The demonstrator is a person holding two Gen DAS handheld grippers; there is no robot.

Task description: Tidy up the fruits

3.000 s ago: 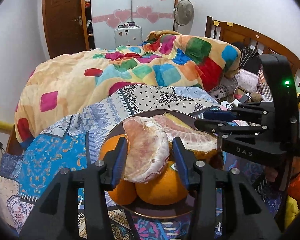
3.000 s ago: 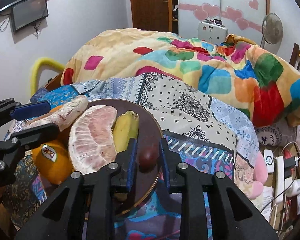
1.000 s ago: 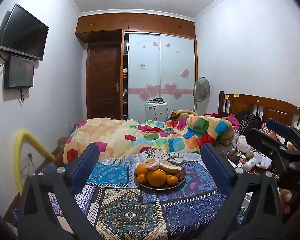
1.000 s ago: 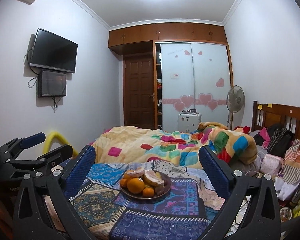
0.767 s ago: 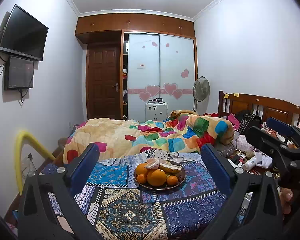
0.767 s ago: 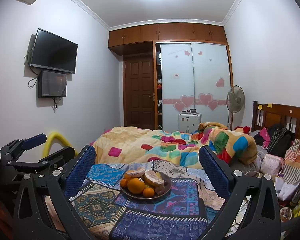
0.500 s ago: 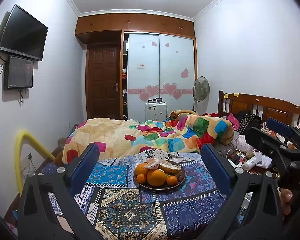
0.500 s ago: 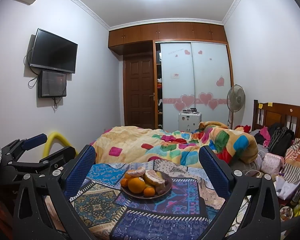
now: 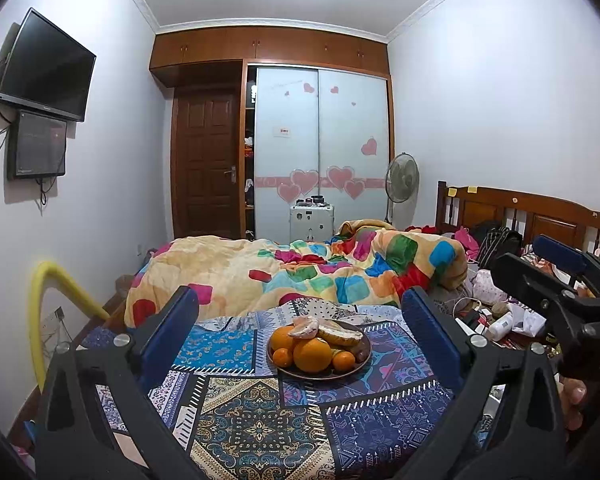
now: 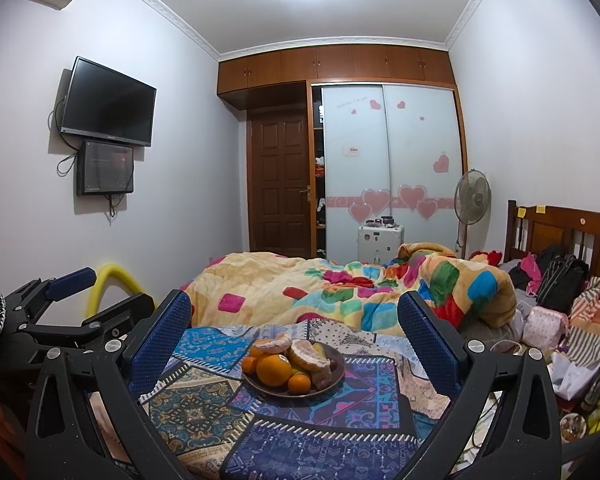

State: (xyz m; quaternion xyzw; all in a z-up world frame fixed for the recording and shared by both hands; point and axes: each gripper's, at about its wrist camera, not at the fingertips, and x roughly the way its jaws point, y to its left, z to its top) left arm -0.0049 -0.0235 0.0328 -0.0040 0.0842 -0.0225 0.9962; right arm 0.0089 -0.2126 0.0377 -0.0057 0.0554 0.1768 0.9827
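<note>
Fruit is sitting heaped on a dark round plate [image 9: 365,361] in the middle of a patchwork cloth [image 9: 260,432] spread over the near end of the bed. A large orange [image 9: 312,355] is fronting the pile, smaller oranges [image 9: 283,357] are flanking it, peeled pomelo segments [image 9: 305,327] are lying across the top, and a banana [image 10: 319,348] is peeking out behind them in the right wrist view. A small dark fruit is showing at the plate's right edge, too small to name.

Both tools are hanging well back from the plate and gripping nothing. The left gripper [image 9: 299,330] is spread wide, its blue pads [image 9: 171,332] framing the whole plate. The right gripper [image 10: 294,338] is standing equally wide, and in the left view its body is showing at the far right, well apart from the fruit.

Judging from this, the fruit is looking gathered and the arranging is probably near its end; the step in hand is checking the pile or going in for a last adjustment. Doing that well is meaning a slow, level approach, since the cloth is lying on soft bedding and the plate is likely tipping under any downward push. The pomelo segments are resting loosely on rounded oranges, so nudging the base fruit is risking a slide. Any grasp is best taken from the top piece first, with the pads closing gently, as peeled pomelo is bruising easily. Keeping the other gripper clear of the rim is helping too.
</note>
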